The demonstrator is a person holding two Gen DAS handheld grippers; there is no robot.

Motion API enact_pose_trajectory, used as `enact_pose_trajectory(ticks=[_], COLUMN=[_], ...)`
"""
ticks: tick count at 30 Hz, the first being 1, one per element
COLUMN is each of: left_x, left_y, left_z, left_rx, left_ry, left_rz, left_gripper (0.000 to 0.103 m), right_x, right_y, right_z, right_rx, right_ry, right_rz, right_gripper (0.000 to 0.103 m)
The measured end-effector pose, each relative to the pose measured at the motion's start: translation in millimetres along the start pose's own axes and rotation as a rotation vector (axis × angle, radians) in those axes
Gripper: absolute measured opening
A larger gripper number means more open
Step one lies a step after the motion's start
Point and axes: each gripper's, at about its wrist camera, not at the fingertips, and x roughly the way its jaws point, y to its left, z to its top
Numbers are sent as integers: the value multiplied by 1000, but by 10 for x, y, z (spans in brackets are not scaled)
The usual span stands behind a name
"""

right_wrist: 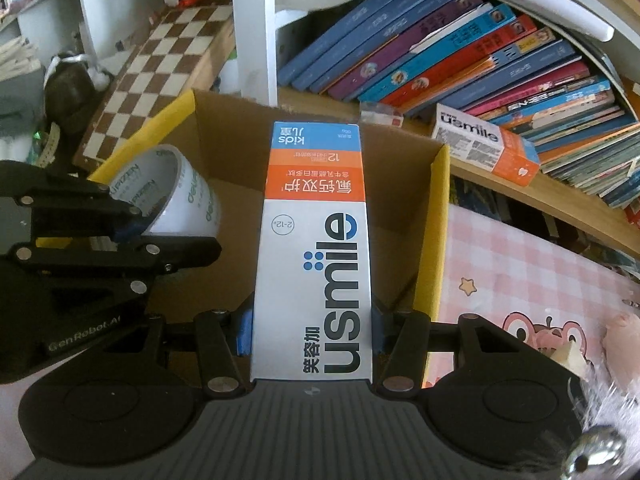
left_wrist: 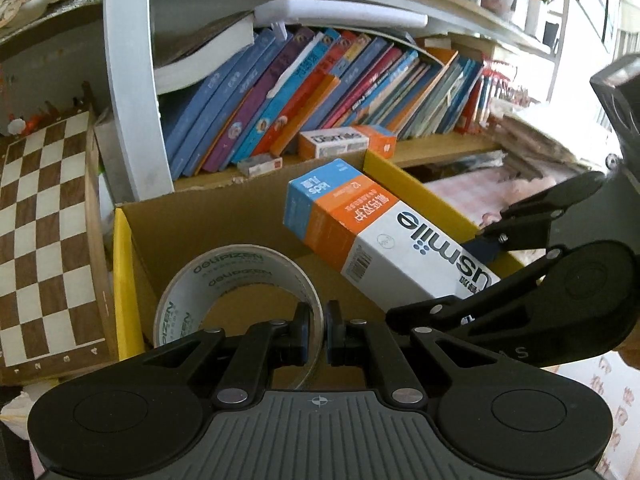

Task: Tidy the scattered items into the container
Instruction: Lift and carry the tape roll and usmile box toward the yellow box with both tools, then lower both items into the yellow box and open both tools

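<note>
My left gripper [left_wrist: 319, 332] is shut on the wall of a roll of clear tape [left_wrist: 224, 280], which hangs over the open cardboard box [left_wrist: 240, 216] with yellow flaps. In the right wrist view the same tape roll [right_wrist: 176, 196] shows at the left, held by the left gripper [right_wrist: 126, 228]. My right gripper [right_wrist: 312, 334] is shut on a long white, orange and blue toothpaste box [right_wrist: 316, 248], pointing down into the cardboard box [right_wrist: 400, 184]. The left wrist view shows that toothpaste box [left_wrist: 360, 232] slanting over the box's right wall.
A second toothpaste box [right_wrist: 486, 144] lies on the wooden shelf below a row of leaning books [left_wrist: 320, 92]. A chessboard [left_wrist: 44, 236] leans left of the cardboard box. A pink checked cloth [right_wrist: 528, 276] covers the surface to the right.
</note>
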Motion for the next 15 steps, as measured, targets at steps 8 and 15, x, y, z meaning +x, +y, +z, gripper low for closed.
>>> enact_pose_trajectory(ticks=[8,15], left_x=[79,144], left_y=[29,76], left_z=[-33,-89], left_rx=[6,5], left_ry=[17,43], left_rz=[21,47], left_gripper=[7,10], right_x=[92,171], right_y=[83,128], right_z=[16,43], right_rx=[-61,-111], right_ry=[9,18], right_rz=[-18,-36], right_gripper=[50,50])
